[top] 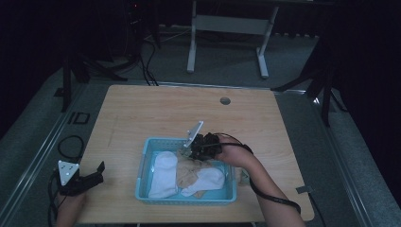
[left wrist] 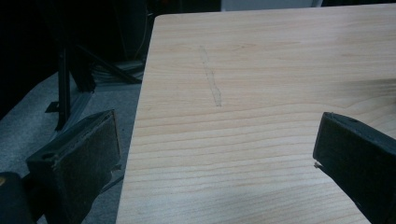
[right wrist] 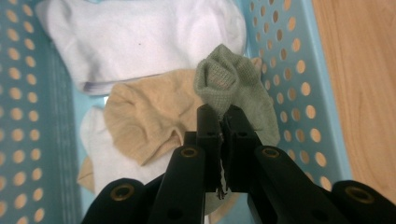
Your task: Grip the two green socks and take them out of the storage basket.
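Note:
A light blue perforated basket (top: 144, 163) sits near the table's front edge and holds several socks. In the right gripper view my right gripper (right wrist: 223, 112) is shut on a grey-green sock (right wrist: 224, 79), whose bunched end stands up above a tan sock (right wrist: 144, 116) and a white sock (right wrist: 135, 37). From above, that gripper (top: 187, 150) is over the basket's far edge, beside the white socks (top: 163, 172). My left gripper (top: 97, 171) rests at the table's front left corner, open, with bare wood between its pads (left wrist: 84, 154).
The wooden table (top: 161, 111) stretches bare beyond the basket, with a round cable hole (top: 225, 100) near the far edge. A white desk frame (top: 227, 28) stands on the floor behind. Dark stands flank both sides of the table.

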Motion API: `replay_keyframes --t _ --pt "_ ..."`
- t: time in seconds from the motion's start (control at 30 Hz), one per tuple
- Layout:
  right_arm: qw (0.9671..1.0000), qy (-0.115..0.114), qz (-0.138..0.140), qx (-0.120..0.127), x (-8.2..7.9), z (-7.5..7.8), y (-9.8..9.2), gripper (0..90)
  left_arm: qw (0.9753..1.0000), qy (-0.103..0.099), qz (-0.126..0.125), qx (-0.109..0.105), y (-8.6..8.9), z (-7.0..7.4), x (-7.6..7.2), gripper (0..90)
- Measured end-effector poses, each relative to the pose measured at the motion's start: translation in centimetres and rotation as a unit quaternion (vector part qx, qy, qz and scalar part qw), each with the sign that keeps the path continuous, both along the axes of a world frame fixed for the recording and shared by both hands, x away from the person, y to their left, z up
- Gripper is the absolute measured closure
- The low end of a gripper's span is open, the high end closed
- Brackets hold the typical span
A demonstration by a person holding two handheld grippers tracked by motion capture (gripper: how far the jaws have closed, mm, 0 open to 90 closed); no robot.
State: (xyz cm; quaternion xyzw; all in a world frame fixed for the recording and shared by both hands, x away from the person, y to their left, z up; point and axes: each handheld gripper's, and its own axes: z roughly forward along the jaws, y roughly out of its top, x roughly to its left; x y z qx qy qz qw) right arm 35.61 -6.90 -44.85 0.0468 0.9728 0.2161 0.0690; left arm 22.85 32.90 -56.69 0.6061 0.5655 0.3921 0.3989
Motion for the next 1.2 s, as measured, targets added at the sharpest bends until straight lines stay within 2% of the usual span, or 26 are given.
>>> replay_keyframes --t 0.27,0.63,0.97,1.2 --pt "0.9997 0.005 0.000 0.024 -0.3 2.1 -1.0 86.5 1.0000 -0.001 0.001 0.000 0.0 0.0 0.0 0.4" --pt "0.9986 -0.014 -0.010 0.050 -0.3 5.2 -2.6 86.5 1.0000 0.000 0.002 0.000 0.0 0.0 0.0 0.4" --pt "0.9961 -0.034 -0.041 0.071 0.0 8.0 -5.3 86.4 1.0000 0.001 0.003 0.001 0.0 0.0 0.0 0.4" --pt "0.9936 -0.047 -0.065 0.080 0.3 9.2 -7.6 86.4 1.0000 0.002 0.003 0.000 0.0 0.0 0.0 0.4"
